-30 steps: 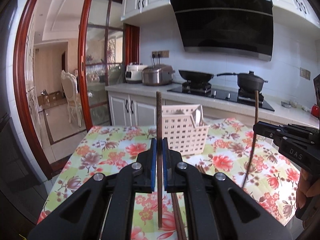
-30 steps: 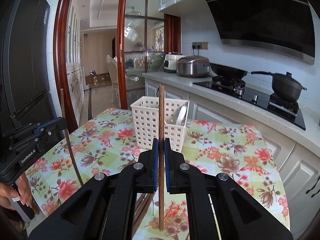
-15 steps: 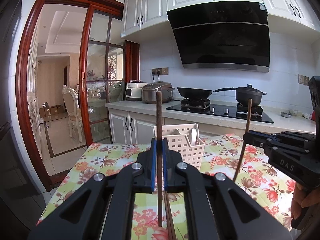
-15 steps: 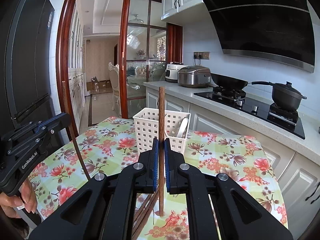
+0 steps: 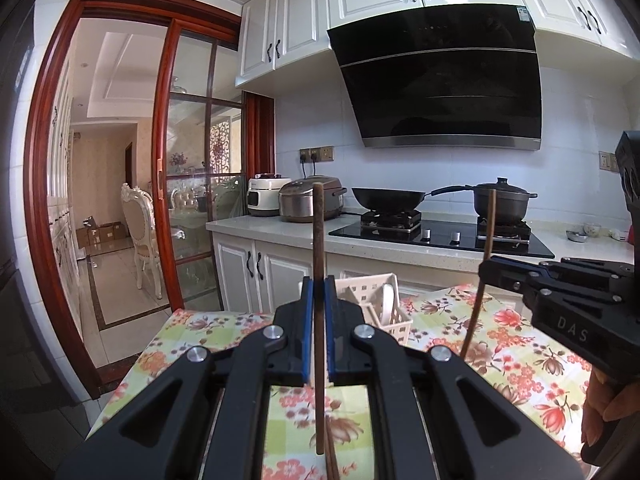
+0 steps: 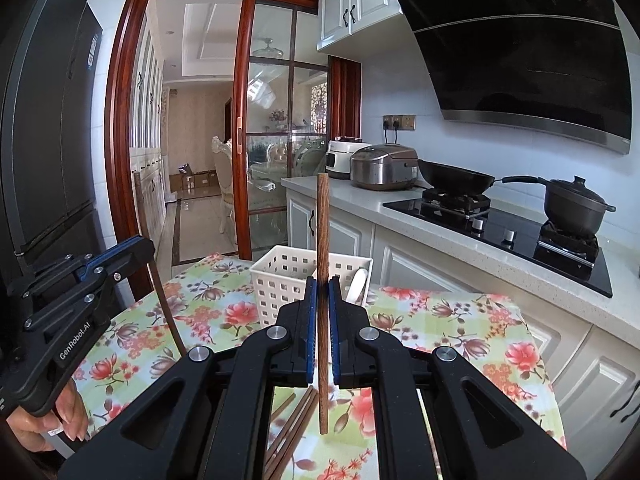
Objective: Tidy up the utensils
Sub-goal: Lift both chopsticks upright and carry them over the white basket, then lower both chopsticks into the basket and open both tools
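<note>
My left gripper (image 5: 319,292) is shut on a dark wooden chopstick (image 5: 318,240) held upright. My right gripper (image 6: 322,292) is shut on another wooden chopstick (image 6: 322,224), also upright. A white slotted basket (image 6: 280,284) stands on the floral table ahead, with a white spoon (image 6: 356,284) in it; it also shows in the left wrist view (image 5: 376,300). Each gripper shows in the other's view: the right one (image 5: 486,270) at the right, the left one (image 6: 140,246) at the left. More chopsticks (image 6: 292,428) lie on the table below my right gripper.
The floral tablecloth (image 6: 200,312) covers the table. Behind it runs a counter with a rice cooker (image 6: 384,166), a wok (image 6: 456,178) and a black pot (image 6: 576,204) on the hob. A red-framed doorway (image 5: 120,160) opens at the left.
Both grippers have risen and tilted up with their chopsticks; the basket and table sit lower in both views now.
</note>
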